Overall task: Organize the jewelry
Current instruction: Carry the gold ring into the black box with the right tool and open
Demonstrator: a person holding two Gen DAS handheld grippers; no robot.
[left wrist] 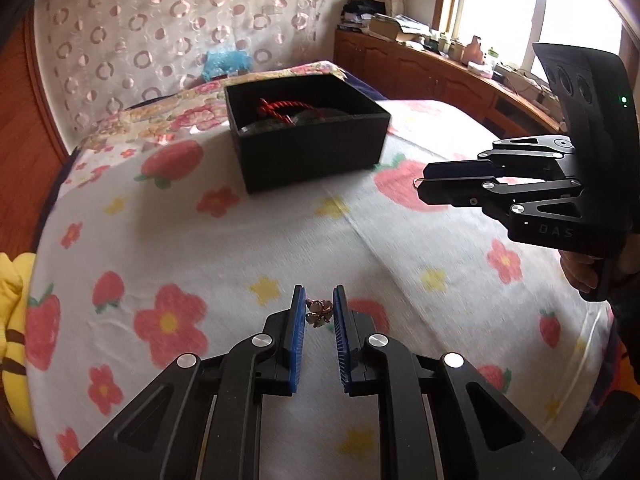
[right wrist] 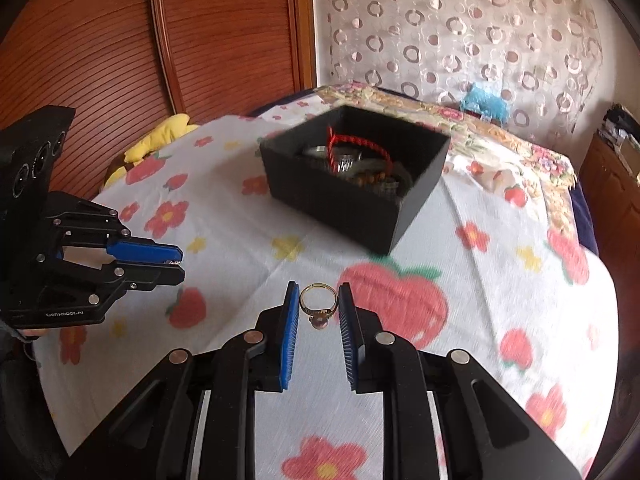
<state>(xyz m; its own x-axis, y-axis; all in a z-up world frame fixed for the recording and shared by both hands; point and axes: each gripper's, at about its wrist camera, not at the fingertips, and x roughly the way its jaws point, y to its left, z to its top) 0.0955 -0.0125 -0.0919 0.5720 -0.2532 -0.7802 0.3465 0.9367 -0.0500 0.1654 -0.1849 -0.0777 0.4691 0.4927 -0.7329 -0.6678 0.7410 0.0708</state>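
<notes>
My left gripper [left wrist: 319, 300] is shut on a small clover-shaped jewel [left wrist: 319, 311], held between its blue pads above the bed. My right gripper [right wrist: 319, 296] is shut on a gold ring [right wrist: 318, 305] with a dark stone, also held above the bed. A black open box [left wrist: 308, 136] stands further back on the flowered bedspread; it holds a red cord bracelet [right wrist: 352, 145], beads and other pieces. The right gripper shows in the left wrist view [left wrist: 420, 178] with the ring's edge at its tips. The left gripper shows in the right wrist view [right wrist: 178, 266], left of the box.
The bed has a white blanket [left wrist: 240, 248] with strawberries and flowers. A yellow plush toy [left wrist: 16, 320] lies at the left edge. A wooden cabinet [left wrist: 440, 76] with clutter runs under the window at right. A wooden wardrobe [right wrist: 160, 32] stands behind the bed.
</notes>
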